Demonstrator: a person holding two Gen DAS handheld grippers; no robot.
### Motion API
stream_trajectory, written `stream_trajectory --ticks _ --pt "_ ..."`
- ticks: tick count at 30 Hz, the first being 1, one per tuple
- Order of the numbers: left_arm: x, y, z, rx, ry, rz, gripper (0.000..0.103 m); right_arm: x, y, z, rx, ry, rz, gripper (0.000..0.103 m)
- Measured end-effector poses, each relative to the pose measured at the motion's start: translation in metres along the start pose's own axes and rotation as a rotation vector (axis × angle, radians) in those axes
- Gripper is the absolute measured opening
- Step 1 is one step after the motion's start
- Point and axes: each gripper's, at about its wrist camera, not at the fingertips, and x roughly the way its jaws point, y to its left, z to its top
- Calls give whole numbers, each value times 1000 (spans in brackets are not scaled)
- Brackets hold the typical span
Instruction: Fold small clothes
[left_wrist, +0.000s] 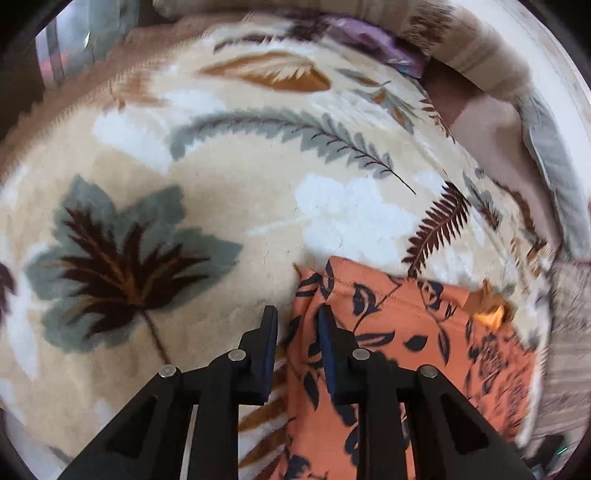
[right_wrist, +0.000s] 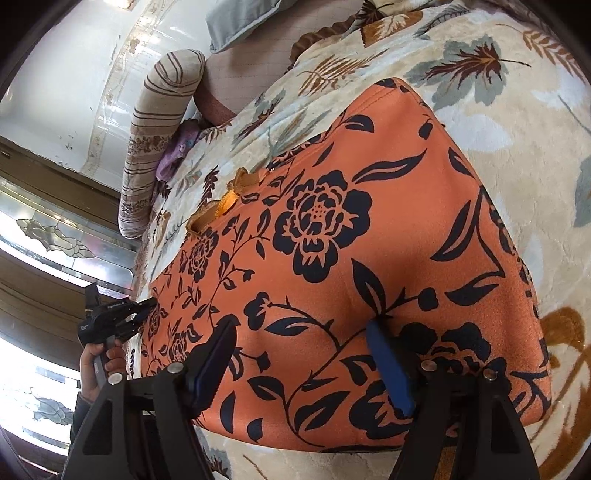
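On leaf-print blanket (left_wrist: 229, 192) covering bed, orange floral garment (right_wrist: 369, 229) lies flat, folded. Right tool (right_wrist: 301, 354) hovers over its near edge, jaws wide apart. Left tool (left_wrist: 297, 321) at garment's edge, jaws slightly apart, gripping nothing.

Garment (right_wrist: 369, 236): orange, navy-black rose and leaf-vine print. Blanket (left_wrist: 229, 177): cream plush with grey-green, dark brown, rust and white leaves and ferns. Pillow (right_wrist: 162, 122): beige with brown stripes, small floral band. Small cloth (right_wrist: 173, 158) beside it: purple. Cushion (right_wrist: 240, 18): pale grey-blue. Both grippers black; right gripper (right_wrist: 306, 358) pads (right_wrist: 388, 365) blue, left gripper (left_wrist: 297, 354) pads dark navy.
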Motion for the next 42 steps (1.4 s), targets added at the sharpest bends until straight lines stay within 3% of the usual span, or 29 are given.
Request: stream_trajectory --ticks 2,4,6,8,11,14,18,20,23,24,27,29,35,42 --pt "-20 -5 -12 39 -49 60 24 -1 0 1 15 5 5 76" --pt "-43 -9 -28 82 -96 49 28 -6 0 2 50 12 5 76" --pt "-59 -14 -43 132 -135 38 51 -15 4 2 50 -1 25 76" --pt "-72 -19 -65 161 -171 32 63 -20 3 2 59 -14 51 77" --pt "-66 -28 -97 236 -158 78 63 -19 -21 -2 157 -10 24 78" --pt "-35 -21 -113 260 -65 202 63 -33 -20 -4 185 -44 27 78" --pt "-43 -9 -112 195 -84 170 63 -50 -5 -9 94 -74 39 81" --pt "-56 -12 -113 198 -136 165 63 -44 -19 -11 127 -43 -32 81" --pt "-46 -12 -115 230 -99 236 64 -53 -32 -17 205 -76 2 81" --pt "-38 -5 -114 212 -63 231 65 -58 -29 -18 198 -86 -6 81" --pt "-49 -3 -116 167 -97 206 64 -79 -17 -27 170 -124 3 81" --pt "-59 -13 -120 197 -140 216 64 -90 -14 -41 189 -138 29 81" --pt "-77 -58 -133 275 -200 132 64 -77 -40 -78 355 -82 65 81" --pt "-58 -108 -150 373 -163 111 64 -76 -68 -52 476 -187 82 81"
